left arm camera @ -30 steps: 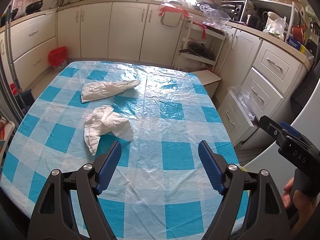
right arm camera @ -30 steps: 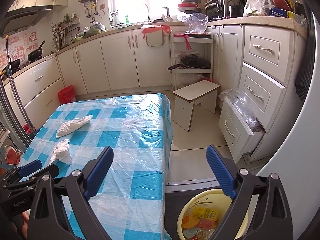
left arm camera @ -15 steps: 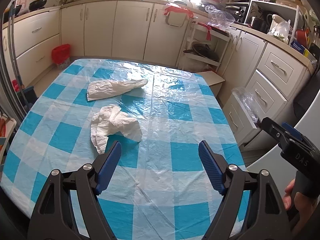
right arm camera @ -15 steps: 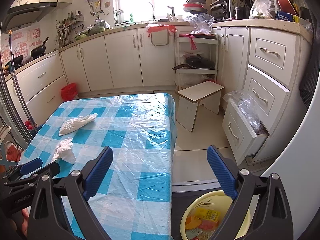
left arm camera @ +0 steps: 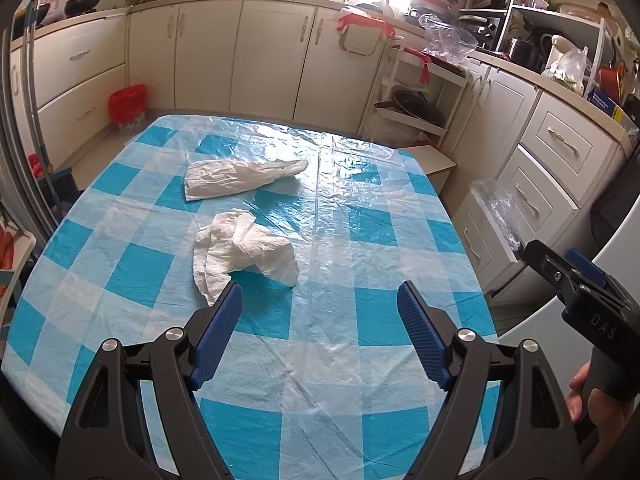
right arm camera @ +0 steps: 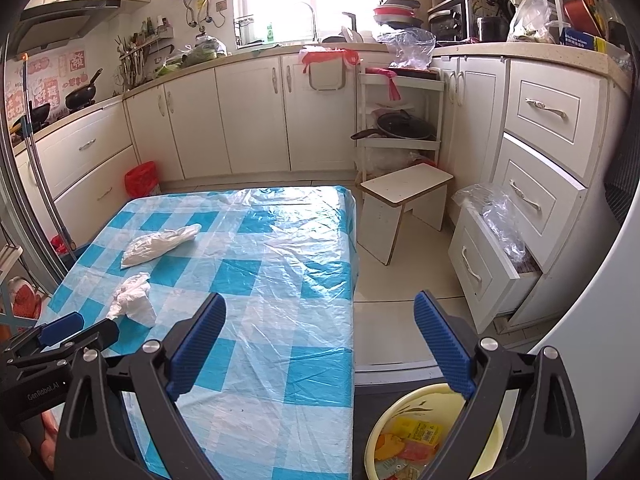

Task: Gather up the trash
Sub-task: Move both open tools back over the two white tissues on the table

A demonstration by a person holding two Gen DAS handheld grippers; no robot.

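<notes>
My left gripper (left arm camera: 320, 308) hung over the bench (left arm camera: 360, 412) in its blue-and-white checked plastic cover, its blue-padded fingers (left arm camera: 218, 330) spread wide with nothing between them. The crumpled white paper tissue (left arm camera: 244, 250) lay just ahead and to the left of that gap, its lower tip close beside my left finger pad but not touching it, its bulk running roughly across my line of reach. The second piece, a long flattened white tissue (left arm camera: 240, 179), lay farther on, stretched left to right. My right gripper (right arm camera: 320, 344), also open and empty, hung at the bench's right edge above the pale yellow plastic bin (right arm camera: 390, 420), well apart from both tissues. I judged the left the nearer hand, needing a small shift leftward and forward.
</notes>
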